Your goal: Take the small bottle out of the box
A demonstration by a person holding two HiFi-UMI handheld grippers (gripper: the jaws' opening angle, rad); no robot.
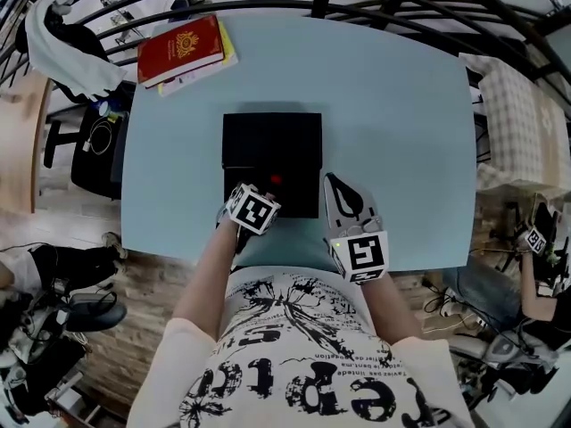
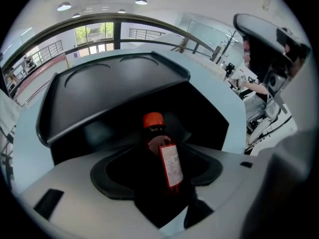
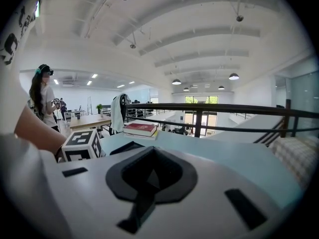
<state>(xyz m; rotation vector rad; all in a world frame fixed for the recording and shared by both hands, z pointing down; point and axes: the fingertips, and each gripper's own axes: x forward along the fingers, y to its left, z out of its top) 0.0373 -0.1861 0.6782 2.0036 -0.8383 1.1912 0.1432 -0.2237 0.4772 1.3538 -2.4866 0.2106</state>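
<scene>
Two jaws of your left gripper stand wide apart around the small bottle, which is still inside the black box. Your right gripper is closed on nothing just beside it. This looks like the grasp step: pinch below the orange cap, then lift clear.

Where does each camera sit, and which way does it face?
Head view: on the person's head, looking steeply down at the table; forearms and both grippers show.
Left gripper view: on the left gripper, looking along its open jaws at the small bottle in the black box.
Right gripper view: on the right gripper, facing level across the table; shut jaws and left arm show.
Head and right gripper views share the red book.
</scene>
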